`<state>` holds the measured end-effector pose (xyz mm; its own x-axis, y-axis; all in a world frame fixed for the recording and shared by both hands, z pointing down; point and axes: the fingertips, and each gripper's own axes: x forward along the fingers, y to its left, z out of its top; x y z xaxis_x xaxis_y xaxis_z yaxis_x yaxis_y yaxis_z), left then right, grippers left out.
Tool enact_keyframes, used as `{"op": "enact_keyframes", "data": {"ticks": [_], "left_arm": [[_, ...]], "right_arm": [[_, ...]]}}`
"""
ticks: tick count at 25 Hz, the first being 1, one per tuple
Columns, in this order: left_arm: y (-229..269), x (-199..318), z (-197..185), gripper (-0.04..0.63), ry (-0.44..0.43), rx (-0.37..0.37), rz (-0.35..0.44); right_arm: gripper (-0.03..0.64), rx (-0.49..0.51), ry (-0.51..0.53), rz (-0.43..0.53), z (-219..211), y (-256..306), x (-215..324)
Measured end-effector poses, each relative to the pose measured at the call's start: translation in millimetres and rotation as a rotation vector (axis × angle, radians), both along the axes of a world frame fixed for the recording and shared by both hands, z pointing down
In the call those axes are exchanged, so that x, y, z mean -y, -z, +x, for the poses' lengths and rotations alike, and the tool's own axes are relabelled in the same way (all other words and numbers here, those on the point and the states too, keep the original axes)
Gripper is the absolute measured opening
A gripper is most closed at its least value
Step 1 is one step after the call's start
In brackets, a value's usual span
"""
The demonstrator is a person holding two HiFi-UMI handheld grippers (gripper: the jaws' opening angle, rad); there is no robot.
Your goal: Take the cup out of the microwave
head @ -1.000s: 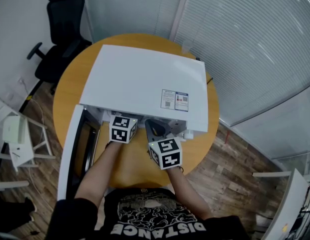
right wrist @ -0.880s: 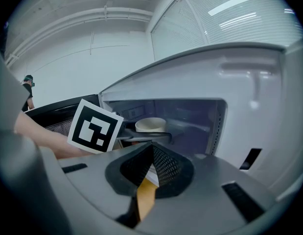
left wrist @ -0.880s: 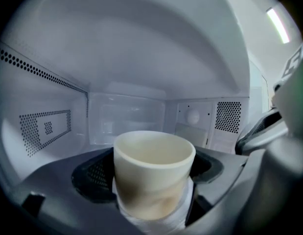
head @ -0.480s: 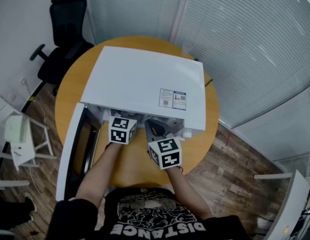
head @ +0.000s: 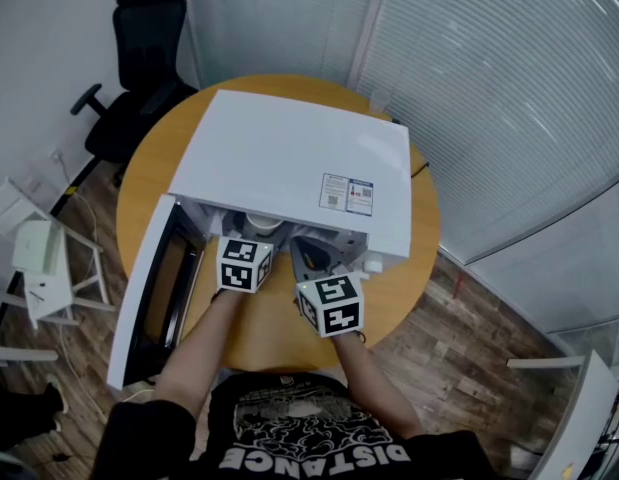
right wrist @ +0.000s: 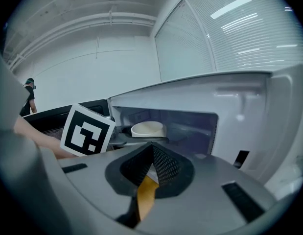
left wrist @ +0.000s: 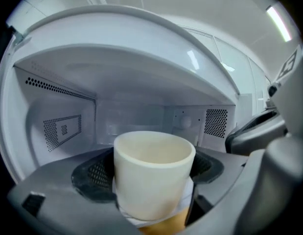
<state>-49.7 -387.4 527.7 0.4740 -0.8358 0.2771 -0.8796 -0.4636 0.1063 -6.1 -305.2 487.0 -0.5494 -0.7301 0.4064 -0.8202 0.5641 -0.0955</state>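
Observation:
A cream cup (left wrist: 152, 180) sits between the mesh pads (left wrist: 95, 176) of my left gripper (head: 252, 238), which is shut on it. Behind it is the white cavity of the microwave (head: 289, 158). In the head view the cup's rim (head: 258, 225) shows just under the front edge of the microwave top. The right gripper view shows the cup (right wrist: 148, 129) at the cavity mouth, beside the left gripper's marker cube (right wrist: 87, 129). My right gripper (right wrist: 151, 151) is shut on nothing and hangs in front of the microwave's right side, over the table.
The microwave door (head: 149, 288) stands open to the left, beside my left arm. The microwave fills most of the round wooden table (head: 279, 340). A black office chair (head: 139, 58) and a white stand (head: 37, 258) are on the floor to the left.
The cup's rim has come into sight at the microwave mouth, drawn toward me in the left gripper. The right gripper has barely moved.

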Motion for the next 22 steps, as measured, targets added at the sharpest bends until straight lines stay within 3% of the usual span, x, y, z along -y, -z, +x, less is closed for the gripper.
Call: {"op": "enact_keyframes", "data": {"ticks": [22], "left_arm": [[11.4,-49.2,-16.5,0.443,0.095,-0.005,0.003]], "right_arm": [[0.015,0.017,0.06,0.036,-2.7,10.6,-21.5]]}}
